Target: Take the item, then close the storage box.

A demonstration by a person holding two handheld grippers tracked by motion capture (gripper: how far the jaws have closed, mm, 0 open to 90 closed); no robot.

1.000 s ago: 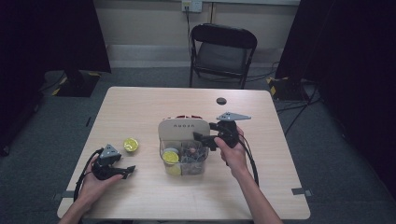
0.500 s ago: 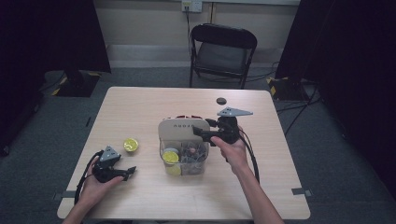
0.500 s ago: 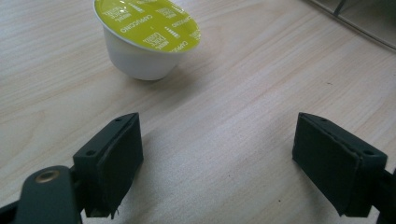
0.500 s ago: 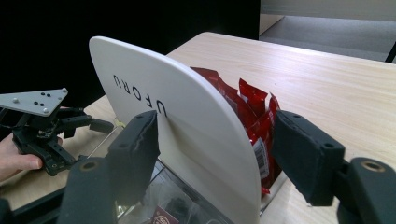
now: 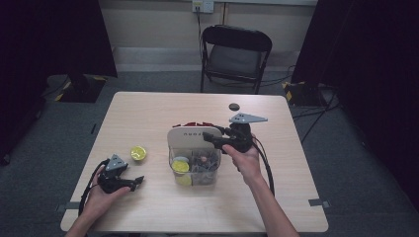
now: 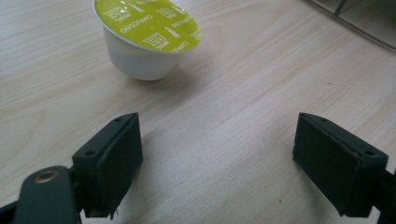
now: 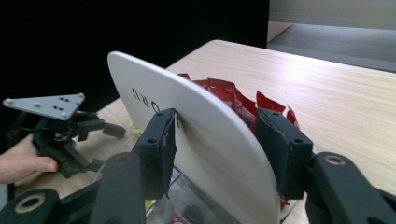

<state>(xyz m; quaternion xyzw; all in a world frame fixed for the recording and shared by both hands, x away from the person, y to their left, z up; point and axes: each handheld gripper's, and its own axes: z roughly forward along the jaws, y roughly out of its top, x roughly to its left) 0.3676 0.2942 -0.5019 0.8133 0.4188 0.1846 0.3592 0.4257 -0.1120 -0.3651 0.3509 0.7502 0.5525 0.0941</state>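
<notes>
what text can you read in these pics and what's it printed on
"CAPPUCCINO": repeated across the yellow foil lid of the coffee capsule; the smaller print beside it is too small to read.
Dark letters on the white panel of the clear box: partly hidden by the right gripper, not readable.

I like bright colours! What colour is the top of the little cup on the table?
The cup's lid is yellow-green with small white writing; its body is white. The left gripper view shows it best.

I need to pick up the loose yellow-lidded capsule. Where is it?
In the high view, the capsule stands on the table's left side, just beyond the left gripper, left of the clear container.
</notes>
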